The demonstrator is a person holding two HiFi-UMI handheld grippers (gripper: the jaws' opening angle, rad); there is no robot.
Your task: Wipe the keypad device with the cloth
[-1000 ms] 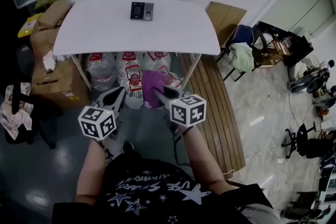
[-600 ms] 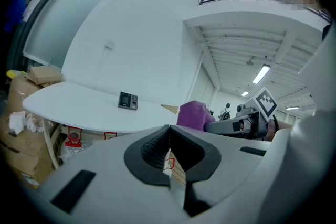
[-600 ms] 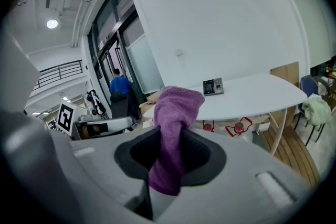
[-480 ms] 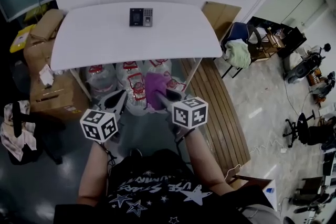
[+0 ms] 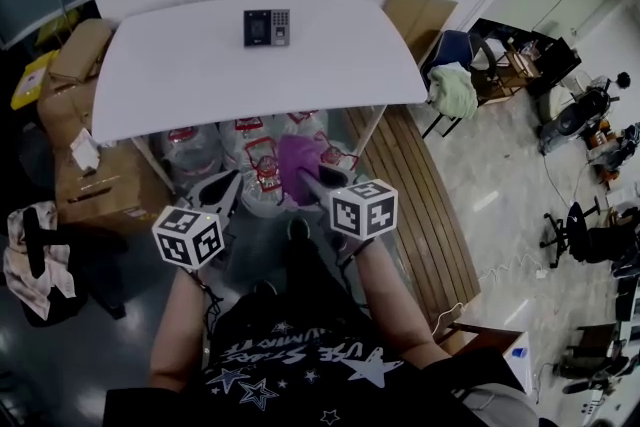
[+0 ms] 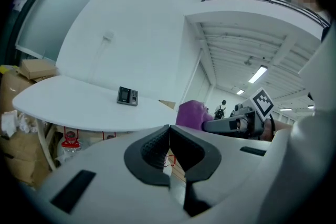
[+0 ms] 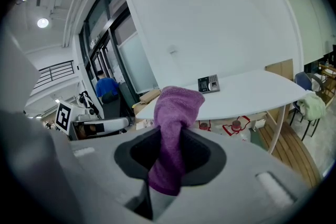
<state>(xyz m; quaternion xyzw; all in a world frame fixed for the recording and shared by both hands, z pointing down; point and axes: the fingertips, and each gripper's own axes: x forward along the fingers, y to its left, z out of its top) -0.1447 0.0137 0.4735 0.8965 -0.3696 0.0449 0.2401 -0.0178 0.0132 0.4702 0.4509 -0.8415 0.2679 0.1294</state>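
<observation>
The dark keypad device [image 5: 267,26] lies near the far edge of the white table [image 5: 200,75]; it also shows small in the left gripper view [image 6: 127,96] and the right gripper view [image 7: 208,83]. A purple cloth [image 7: 172,134] hangs pinched in my right gripper [image 7: 169,152], its bunched top standing above the jaws; the cloth [image 5: 297,160] is held short of the table's near edge. My left gripper [image 5: 222,187] is shut with nothing between its pads [image 6: 153,145], beside the right one and well back from the table.
Water jugs in bags [image 5: 245,145] stand under the table. Cardboard boxes [image 5: 75,115] are stacked at the left, a wooden slatted panel [image 5: 410,195] lies at the right, with a chair holding clothes [image 5: 455,85] beyond. A person in blue [image 7: 107,89] stands far off.
The view has shifted slightly as the person steps toward the table; both grippers keep their pose, the cloth still held in the right one.
</observation>
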